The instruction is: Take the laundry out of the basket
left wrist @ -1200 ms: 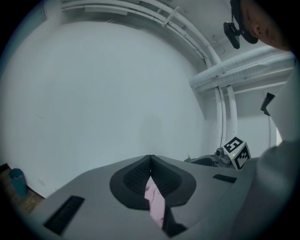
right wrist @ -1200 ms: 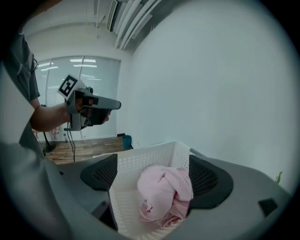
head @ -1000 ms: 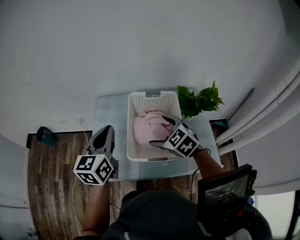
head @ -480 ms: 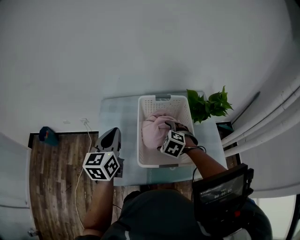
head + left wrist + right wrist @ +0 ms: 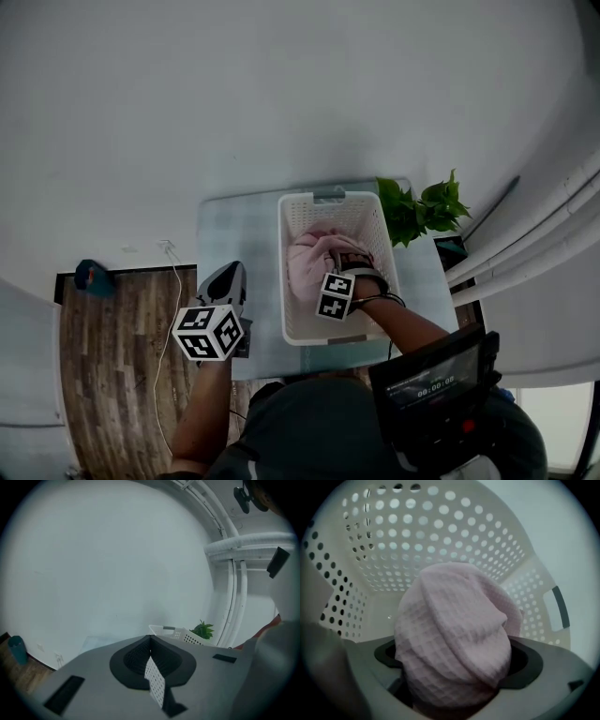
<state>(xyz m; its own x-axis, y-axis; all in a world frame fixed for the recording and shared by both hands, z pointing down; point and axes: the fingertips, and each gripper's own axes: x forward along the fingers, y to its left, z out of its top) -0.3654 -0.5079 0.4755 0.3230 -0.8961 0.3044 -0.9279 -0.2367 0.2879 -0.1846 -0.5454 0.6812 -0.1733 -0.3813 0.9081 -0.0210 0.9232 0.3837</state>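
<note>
A white perforated laundry basket (image 5: 284, 272) stands on a pale table (image 5: 234, 234). A bundle of pink waffle-weave laundry (image 5: 309, 258) lies inside it. My right gripper (image 5: 343, 265) reaches down into the basket. In the right gripper view the pink laundry (image 5: 454, 634) bulges up between the widely spread jaws of that gripper (image 5: 457, 670), with the basket's holed wall (image 5: 440, 531) behind. I see no squeeze on the cloth. My left gripper (image 5: 228, 277) hovers off the table's left front edge, away from the basket. Its jaws meet at the tip (image 5: 150, 639) with nothing between them.
A green potted plant (image 5: 422, 211) stands just right of the basket. Wooden floor (image 5: 112, 356) with a white cable and a small teal object (image 5: 91, 277) lies to the left. White pipes (image 5: 534, 253) run along the right wall. A dark device with a screen (image 5: 431, 380) sits near my body.
My right gripper has dropped from above the basket's front down onto the pink laundry, and its jaws now stand around the bundle. The left gripper has barely shifted.
</note>
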